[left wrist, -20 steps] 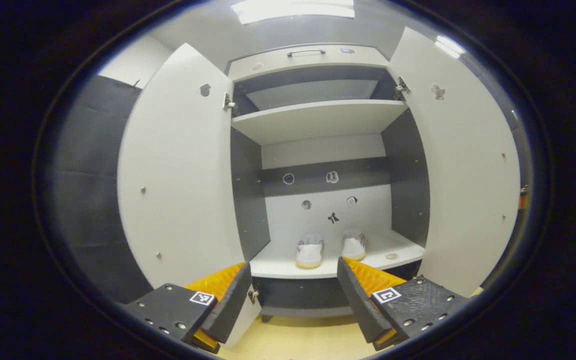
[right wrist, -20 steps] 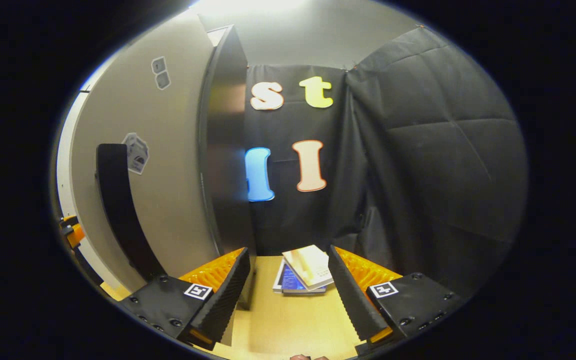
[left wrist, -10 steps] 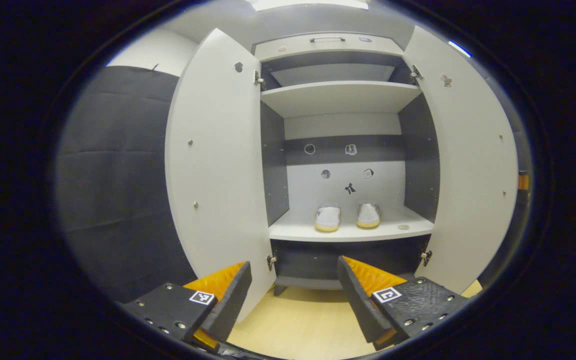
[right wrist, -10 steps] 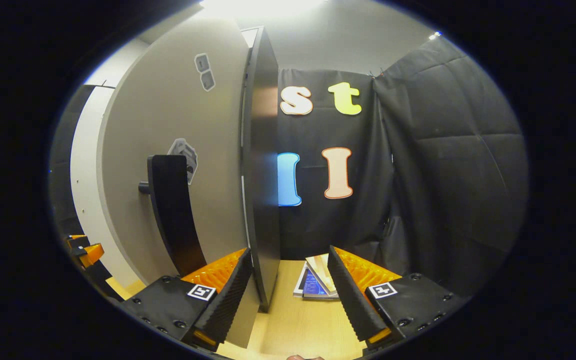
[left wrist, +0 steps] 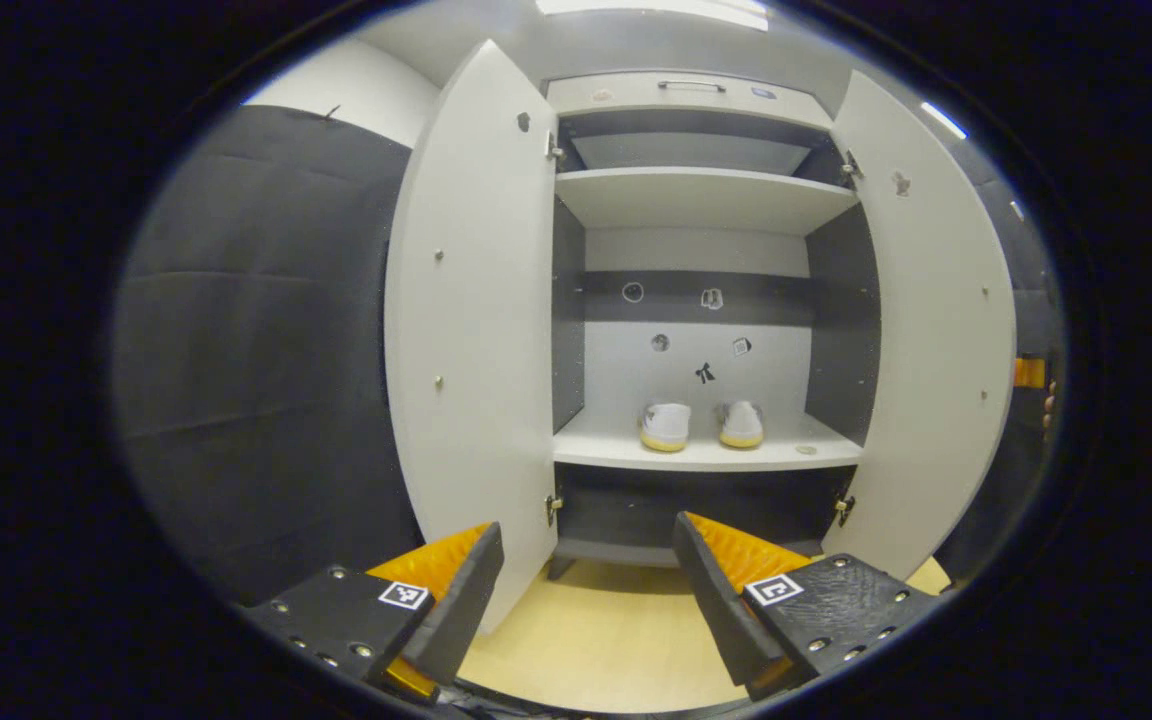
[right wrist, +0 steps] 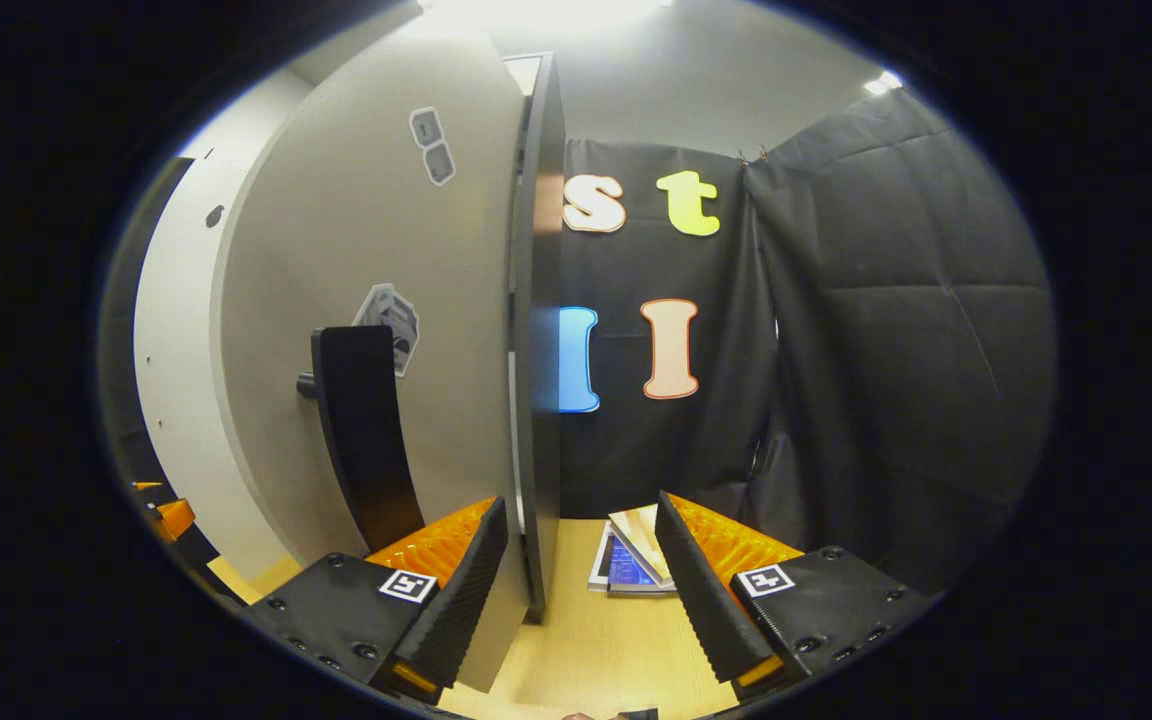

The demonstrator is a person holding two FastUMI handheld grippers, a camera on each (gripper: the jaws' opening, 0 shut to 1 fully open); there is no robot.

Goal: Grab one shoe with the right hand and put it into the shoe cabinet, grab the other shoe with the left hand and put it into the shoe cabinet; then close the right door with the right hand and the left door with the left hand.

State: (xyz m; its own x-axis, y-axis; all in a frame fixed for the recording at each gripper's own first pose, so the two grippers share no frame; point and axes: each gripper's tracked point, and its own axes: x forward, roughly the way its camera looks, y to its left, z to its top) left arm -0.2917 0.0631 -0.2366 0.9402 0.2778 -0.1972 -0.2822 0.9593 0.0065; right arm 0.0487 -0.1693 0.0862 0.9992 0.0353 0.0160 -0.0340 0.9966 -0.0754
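Left gripper view, left gripper (left wrist: 586,600) spread wide and empty, tall white shoe cabinet (left wrist: 701,200) with both doors open, 2 white yellow-soled shoes (left wrist: 665,427) side by side on its lower shelf, right gripper view, right gripper (right wrist: 576,590) gaping, straddling the grey right door's (right wrist: 356,250) edge beside its black handle (right wrist: 361,430).

stickers (left wrist: 704,372) on cab back: too small | flat items (right wrist: 629,552): part hid by right gripper (right wrist: 581,560)
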